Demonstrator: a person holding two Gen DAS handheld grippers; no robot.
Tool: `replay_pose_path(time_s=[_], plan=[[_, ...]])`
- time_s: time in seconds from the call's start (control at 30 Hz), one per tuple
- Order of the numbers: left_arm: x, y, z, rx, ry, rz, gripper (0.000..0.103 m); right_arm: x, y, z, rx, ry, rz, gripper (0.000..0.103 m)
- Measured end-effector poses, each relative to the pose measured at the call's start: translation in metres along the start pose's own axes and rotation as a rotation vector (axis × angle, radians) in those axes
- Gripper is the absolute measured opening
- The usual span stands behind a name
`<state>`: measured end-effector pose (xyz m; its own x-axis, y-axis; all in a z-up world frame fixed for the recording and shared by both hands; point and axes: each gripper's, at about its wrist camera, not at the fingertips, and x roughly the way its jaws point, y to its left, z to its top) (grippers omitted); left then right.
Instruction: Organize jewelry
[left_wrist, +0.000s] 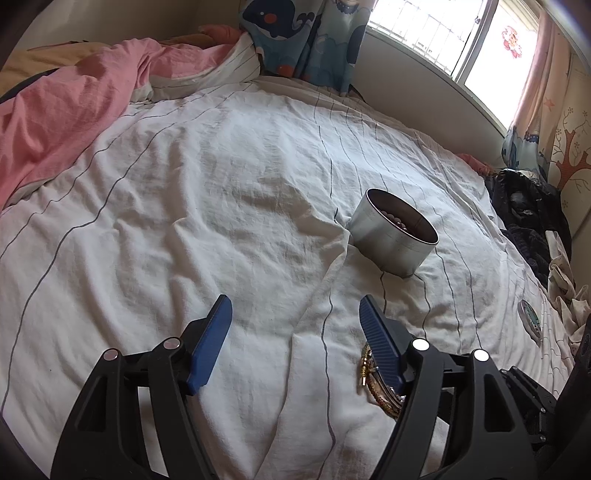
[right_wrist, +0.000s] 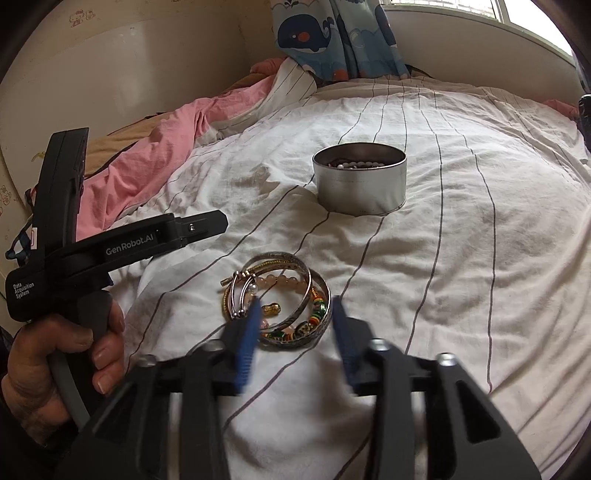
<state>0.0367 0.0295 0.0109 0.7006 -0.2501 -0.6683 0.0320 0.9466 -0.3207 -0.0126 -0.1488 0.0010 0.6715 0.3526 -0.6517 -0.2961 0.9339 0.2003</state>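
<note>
A pile of bracelets (right_wrist: 280, 295) lies on the white striped bedsheet (right_wrist: 461, 258): silver bangles, a pink bead string, coloured beads and a small gold charm. My right gripper (right_wrist: 295, 317) is open and hovers just over the pile's near edge, empty. A round silver tin (right_wrist: 360, 182) with beads inside stands farther back; it also shows in the left wrist view (left_wrist: 393, 236). My left gripper (left_wrist: 295, 314) is open and empty, with part of the bracelet pile (left_wrist: 369, 373) beside its right finger. The left gripper body, held in a hand, shows in the right wrist view (right_wrist: 110, 247).
A pink quilt (left_wrist: 74, 110) is bunched at the left. Whale-print curtains (left_wrist: 306, 37) and a window are behind the bed. Dark clothes (left_wrist: 524, 206) lie at the right edge. A small round disc (left_wrist: 530, 320) lies on the sheet at the right.
</note>
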Motion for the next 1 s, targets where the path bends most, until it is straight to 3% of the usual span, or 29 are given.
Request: replay_pose_path(time_s=[0.1,0.23,0.27,0.3,0.47,0.63,0.83,0.87,0.9,0.93,1.0], plan=[[0.0,-0.001,0.0,-0.002,0.0,-0.001,0.068,0.005,0.001,0.008,-0.005,0.001,-0.018,0.058],[0.001,0.0,0.0,-0.005,-0.001,-0.001,0.068,0.019,0.004,0.018,-0.043,0.041,-0.052,0.044],[0.001,0.0,0.0,-0.006,-0.001,-0.002,0.068,0.025,0.004,0.019,-0.053,0.065,-0.059,0.036],[0.001,0.0,0.0,-0.006,-0.001,-0.002,0.068,0.031,0.004,0.02,-0.061,0.089,-0.063,0.021],[-0.001,0.001,0.001,-0.012,-0.005,-0.005,0.068,0.021,-0.009,0.019,-0.01,0.057,-0.062,0.001],[-0.002,-0.002,0.001,0.01,-0.01,-0.001,0.068,-0.014,-0.029,0.014,0.103,-0.024,-0.046,0.001],[-0.004,-0.006,0.0,0.039,-0.016,0.005,0.068,-0.013,-0.041,0.019,0.176,-0.004,0.012,0.002],[-0.004,-0.004,0.001,0.026,-0.015,0.004,0.068,-0.009,-0.036,0.021,0.156,0.009,0.011,0.017],[-0.004,-0.001,0.001,0.011,-0.015,0.004,0.068,-0.006,-0.03,0.023,0.131,0.012,0.0,0.052],[-0.004,0.001,0.001,-0.001,-0.014,0.003,0.068,-0.004,-0.024,0.024,0.103,0.001,-0.013,0.061],[-0.003,0.003,0.001,-0.011,-0.014,0.0,0.068,0.006,-0.017,0.028,0.066,0.022,-0.017,0.057]])
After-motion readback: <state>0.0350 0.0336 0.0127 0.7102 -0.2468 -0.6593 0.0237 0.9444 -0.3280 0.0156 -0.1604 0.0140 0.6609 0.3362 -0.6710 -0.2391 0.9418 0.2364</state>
